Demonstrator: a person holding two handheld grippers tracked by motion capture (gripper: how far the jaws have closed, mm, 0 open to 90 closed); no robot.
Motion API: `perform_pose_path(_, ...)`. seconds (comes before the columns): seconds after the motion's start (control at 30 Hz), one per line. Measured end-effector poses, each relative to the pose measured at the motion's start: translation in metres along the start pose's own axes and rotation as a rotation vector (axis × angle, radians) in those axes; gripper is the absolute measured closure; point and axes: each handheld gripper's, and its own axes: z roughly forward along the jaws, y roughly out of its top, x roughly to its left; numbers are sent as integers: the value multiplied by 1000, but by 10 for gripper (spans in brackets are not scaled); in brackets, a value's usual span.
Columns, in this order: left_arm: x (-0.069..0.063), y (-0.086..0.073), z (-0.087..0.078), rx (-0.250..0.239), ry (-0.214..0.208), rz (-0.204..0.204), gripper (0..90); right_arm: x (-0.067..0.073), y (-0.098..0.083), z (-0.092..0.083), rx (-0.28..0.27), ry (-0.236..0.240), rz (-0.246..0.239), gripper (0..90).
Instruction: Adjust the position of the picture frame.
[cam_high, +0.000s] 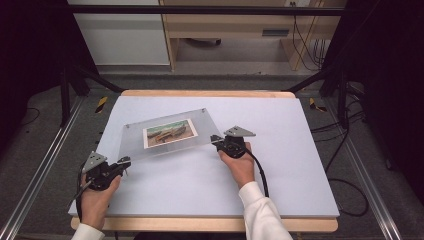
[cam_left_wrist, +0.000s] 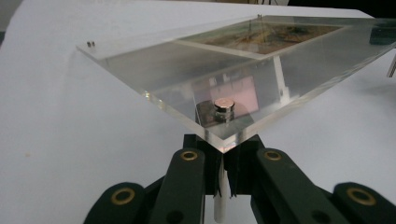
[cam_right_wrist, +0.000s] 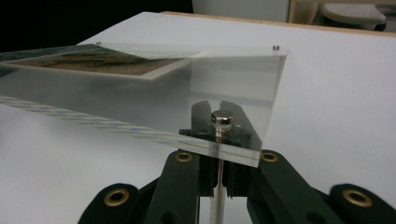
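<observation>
the clear acrylic photo frame (cam_high: 167, 132) hangs just above the white counter (cam_high: 280, 175), toward its left and middle, carried by its two near corners with the far edge looking a little higher than the near one. it reads as a stiff, hard slab of two clear sheets sandwiching a landscape photo (cam_high: 168, 133), so it should not sag or flex, but it is probably fairly heavy for its size, slick on its faces, and easy to scratch or chip at a corner if it drops. each corner carries a small metal standoff pin (cam_left_wrist: 224, 106), and these are the sensible places to take hold, since the flat faces offer little purchase. the left gripper (cam_high: 122, 164), at the near left, has its jaws closed right down on the leg of the pin under the near-left corner; the right gripper (cam_high: 216, 139), further right and farther off, is closed the same way on the pin (cam_right_wrist: 222, 117) at the other near corner. both hands come in from the near edge with forearms low and grippers pointing roughly level toward the frame, the left hand (cam_high: 97, 192) angled to the right, the right hand (cam_high: 240, 162) angled to the left. with such small grips, the frame could likely pivot or slip if either hand tilts.
</observation>
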Motion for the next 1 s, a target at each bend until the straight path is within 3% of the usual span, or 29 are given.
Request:
perform_pose_path(0.07,-1,1,-2,-10,-1,1,839,1,2,-2,-7,-2,-6,849)
perform_pose_path(0.1,-4,5,-6,-29,5,29,837,1,5,-5,-21,-3,-12,850)
perform_pose_path(0.3,-13,15,-14,-71,-1,66,825,3,14,-22,-25,-11,-19,849)
perform_pose_path(0.43,-23,24,-16,-90,-30,83,823,0,16,-35,-24,-17,-10,849)
perform_pose_path(0.67,-36,36,-8,-107,-64,105,823,-6,19,-59,-48,-55,-4,849)
perform_pose_path(1.0,-64,58,27,-113,-157,157,823,-28,10,-106,-83,-143,17,845)
